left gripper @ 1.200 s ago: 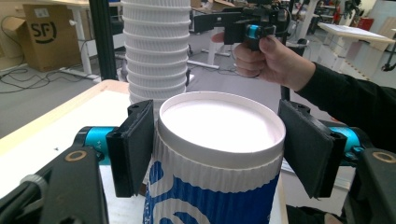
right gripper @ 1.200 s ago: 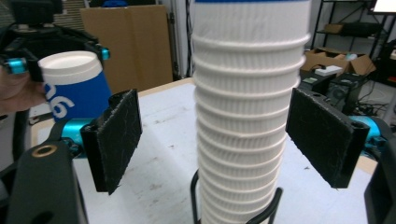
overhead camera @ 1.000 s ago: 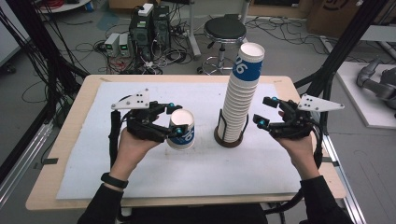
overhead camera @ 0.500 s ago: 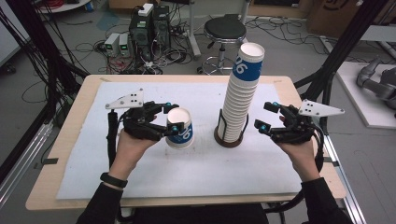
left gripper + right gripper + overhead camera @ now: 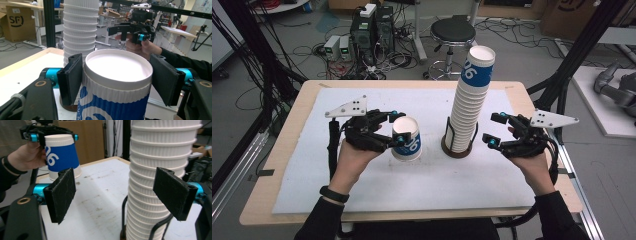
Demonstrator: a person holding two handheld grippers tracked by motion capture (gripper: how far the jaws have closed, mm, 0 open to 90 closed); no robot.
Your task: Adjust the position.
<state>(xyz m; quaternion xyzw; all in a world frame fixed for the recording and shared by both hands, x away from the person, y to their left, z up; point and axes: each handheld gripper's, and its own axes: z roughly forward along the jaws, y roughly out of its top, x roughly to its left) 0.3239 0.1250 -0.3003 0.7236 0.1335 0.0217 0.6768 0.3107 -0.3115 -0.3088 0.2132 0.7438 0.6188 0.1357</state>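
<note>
A white paper cup with a blue band [image 5: 408, 142] is upside down at centre left, and my left gripper [image 5: 397, 129] is shut on it near its base. In the left gripper view both pads press the cup's [image 5: 117, 85] ribbed sides. I cannot tell whether its rim touches the white mat [image 5: 377, 200]. A tall stack of the same cups [image 5: 468, 102] stands in a black wire holder [image 5: 457, 148]. To the right of the stack my right gripper [image 5: 490, 128] is open and apart from it, with nothing between its pads [image 5: 61, 195].
The wooden table's edge [image 5: 277, 150] frames the mat. Beyond the far edge a black stool [image 5: 453, 34] and computer boxes [image 5: 367, 30] stand on the floor among cables. Black frame posts [image 5: 569, 65] rise at the right.
</note>
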